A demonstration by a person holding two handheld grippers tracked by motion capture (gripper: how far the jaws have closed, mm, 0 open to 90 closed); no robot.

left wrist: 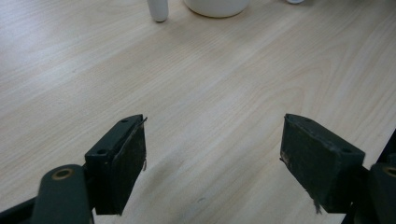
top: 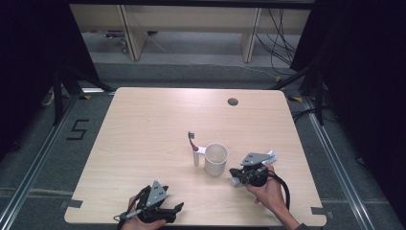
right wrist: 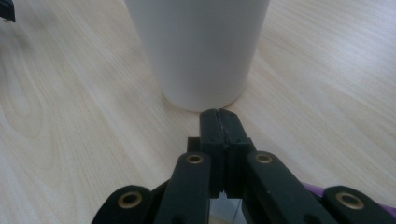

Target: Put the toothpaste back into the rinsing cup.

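Smooth white tapered cup [top: 216,159] at centre of pale woodgrain counter [top: 143,139]. Right tool [right wrist: 219,122] clenched empty, just beside cup base. Left tool [left wrist: 212,158] released, well apart from cup.

The light wooden table [top: 143,143] has rounded corners and a small round cable hole [top: 233,101] near its far edge. On the grey floor at the left is a black mark like a 5 [top: 78,130]. Behind the table stand pale furniture legs [top: 129,33], and loose cables [top: 280,43] hang at the right.
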